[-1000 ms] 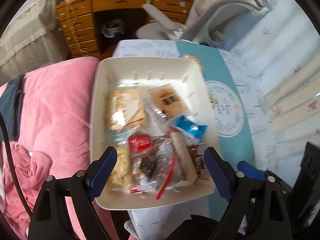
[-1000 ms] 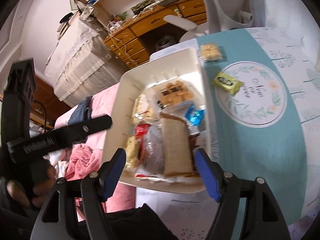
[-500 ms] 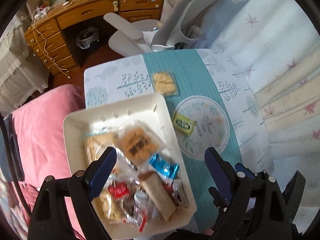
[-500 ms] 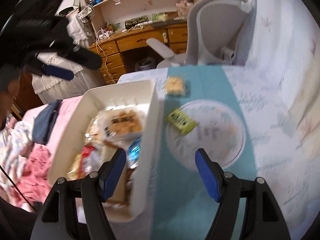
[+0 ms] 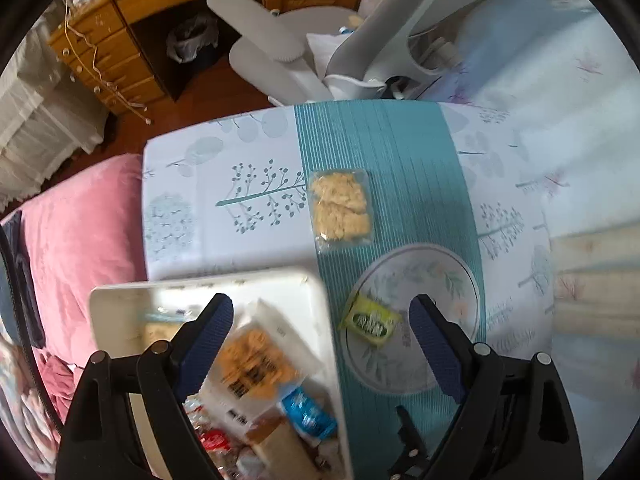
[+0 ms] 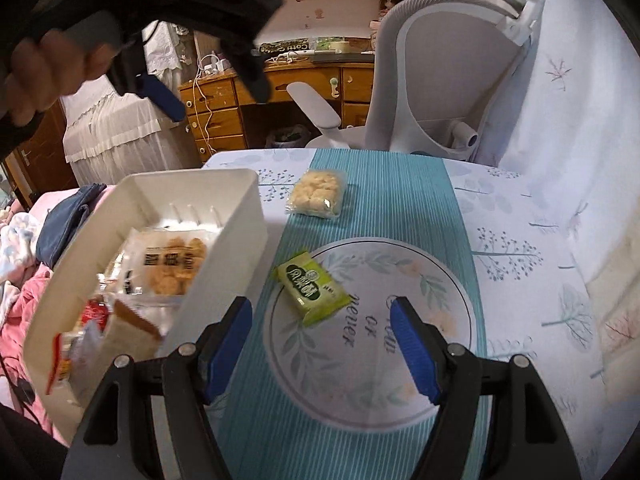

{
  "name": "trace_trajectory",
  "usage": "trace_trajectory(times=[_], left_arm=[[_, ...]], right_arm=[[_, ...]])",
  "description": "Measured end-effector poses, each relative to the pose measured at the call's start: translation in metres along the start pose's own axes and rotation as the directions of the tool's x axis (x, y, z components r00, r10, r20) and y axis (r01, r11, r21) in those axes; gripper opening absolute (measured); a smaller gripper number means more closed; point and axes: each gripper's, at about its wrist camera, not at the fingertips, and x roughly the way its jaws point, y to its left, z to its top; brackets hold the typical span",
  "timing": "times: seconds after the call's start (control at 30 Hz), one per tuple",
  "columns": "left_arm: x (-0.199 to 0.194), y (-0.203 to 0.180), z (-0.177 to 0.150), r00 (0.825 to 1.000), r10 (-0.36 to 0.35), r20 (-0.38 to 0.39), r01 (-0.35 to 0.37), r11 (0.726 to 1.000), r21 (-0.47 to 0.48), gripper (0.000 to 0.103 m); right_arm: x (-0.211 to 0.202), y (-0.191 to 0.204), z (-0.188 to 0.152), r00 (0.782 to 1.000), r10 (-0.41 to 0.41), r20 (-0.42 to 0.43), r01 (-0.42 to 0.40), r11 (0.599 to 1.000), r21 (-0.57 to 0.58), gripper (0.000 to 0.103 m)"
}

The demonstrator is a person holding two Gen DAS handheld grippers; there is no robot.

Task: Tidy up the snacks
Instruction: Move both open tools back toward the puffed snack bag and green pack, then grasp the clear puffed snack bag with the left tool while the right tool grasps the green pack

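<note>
Snacks still loose on the surface point(image 6: 400, 208), a green packet point(image 6: 314, 286) and a clear biscuit pack point(image 6: 316, 194), are approached by both open, empty tongs point(image 6: 320, 338) point(image 5: 320, 344), so closing on one for the white bin point(image 6: 236, 248) is judged next.

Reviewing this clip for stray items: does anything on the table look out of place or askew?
Yes. Two snacks lie loose outside the white bin: a green packet, skewed, on the printed circle, and a clear pack of puffed biscuits farther back on the teal runner. Both grippers hang open and empty. Nothing looks spilled or damaged.
</note>
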Motion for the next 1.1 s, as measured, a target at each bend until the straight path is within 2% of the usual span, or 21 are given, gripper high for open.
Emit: trace_trajectory(times=[0.17,0.33,0.6,0.8,0.93,1.1], left_arm=[[0.040,-0.006,0.022,0.998,0.002,-0.056,-0.005,0.999,-0.048,0.089],[0.079,-0.015,0.038,0.994,0.064,-0.089,-0.071,0.995,-0.071,0.089],[0.121,-0.034,0.050,0.982,0.141,-0.126,-0.146,0.989,-0.029,0.089],[0.143,-0.042,0.056,0.966,0.218,-0.141,-0.221,0.975,-0.006,0.089],[0.154,-0.043,0.061,0.962,0.220,-0.161,-0.224,0.975,-0.005,0.086],[0.164,-0.040,0.063,0.965,0.188,-0.182,-0.196,0.980,-0.025,0.077]], right_arm=[[0.030,-0.005,0.001,1.000,0.014,-0.003,-0.014,0.999,-0.046,0.072],[0.051,-0.009,0.002,1.000,0.020,0.009,-0.020,0.996,-0.090,0.072],[0.072,-0.004,-0.002,0.997,0.071,-0.021,-0.073,0.992,-0.106,0.072],[0.081,0.002,-0.006,0.995,0.092,-0.039,-0.096,0.989,-0.115,0.072],[0.088,0.004,-0.005,0.993,0.102,-0.053,-0.108,0.986,-0.125,0.071],[0.098,0.005,-0.005,0.991,0.104,-0.080,-0.115,0.982,-0.147,0.059]])
